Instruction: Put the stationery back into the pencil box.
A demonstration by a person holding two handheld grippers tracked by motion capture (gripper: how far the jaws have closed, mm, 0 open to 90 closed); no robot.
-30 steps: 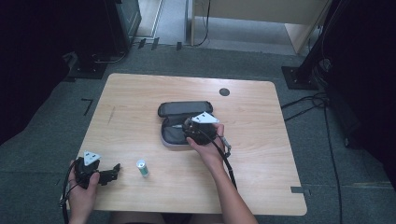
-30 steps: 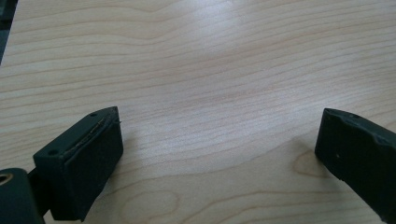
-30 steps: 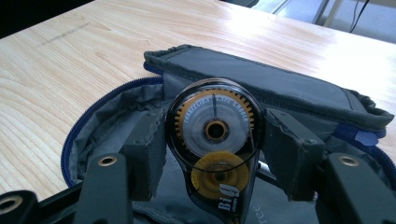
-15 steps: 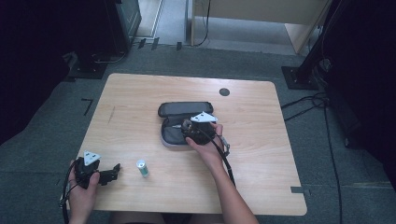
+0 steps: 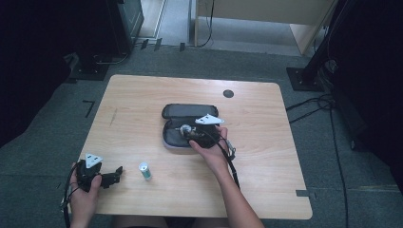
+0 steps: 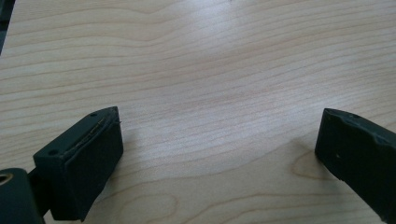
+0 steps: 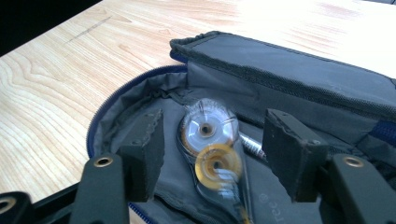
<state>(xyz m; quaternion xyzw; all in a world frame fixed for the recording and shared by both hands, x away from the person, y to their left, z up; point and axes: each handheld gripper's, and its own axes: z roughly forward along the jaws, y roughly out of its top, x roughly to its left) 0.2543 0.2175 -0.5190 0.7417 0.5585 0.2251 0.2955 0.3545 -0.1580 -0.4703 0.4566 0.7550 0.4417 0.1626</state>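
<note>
Inside one open pencil case (image 7: 299, 79): one correction-tape dispenser (image 7: 210, 140); one pen (image 7: 252, 145).

We note correction tape (image 7: 212, 154) inside open case (image 5: 176, 140) mid-table; small tube (image 5: 144, 170) lies nearer, leftward.

The right gripper (image 7: 212, 149), poised over the open pencil case (image 5: 178, 137), has just let its jaws spread a little wider. The clear correction-tape dispenser (image 7: 210, 154) lies between them in the case, with a gap at each pad. Compared with a second ago, that hand sits slightly lower over the case.
</note>
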